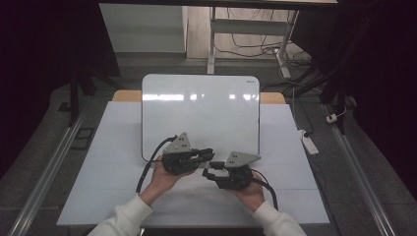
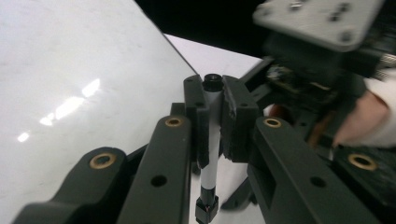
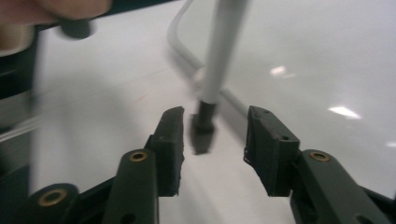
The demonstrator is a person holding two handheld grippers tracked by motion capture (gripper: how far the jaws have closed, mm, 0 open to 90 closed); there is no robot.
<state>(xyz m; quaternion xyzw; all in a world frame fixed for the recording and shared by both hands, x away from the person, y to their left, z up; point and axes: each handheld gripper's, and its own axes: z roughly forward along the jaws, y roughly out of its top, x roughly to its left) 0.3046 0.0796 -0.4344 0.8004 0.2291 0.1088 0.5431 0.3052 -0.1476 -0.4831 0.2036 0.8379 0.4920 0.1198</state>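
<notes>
Left hand-held gripper (image 2: 214,116) is clamped on the marker (image 2: 213,140) — barrel upright between the pads, capped end hanging below. Your right hand-held gripper (image 3: 214,140) stands half open, jaws either side of the cap (image 3: 202,126) without touching. Centre the cap between the pads before closing, then pull straight along the barrel — no twisting. All this sits above the whiteboard's (image 1: 196,113) near edge.

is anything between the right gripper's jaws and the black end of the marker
Nothing visible. The right gripper stands open with the marker's black end in the gap between its jaws, touching neither. The left gripper is clamped on the marker's white barrel.
</notes>
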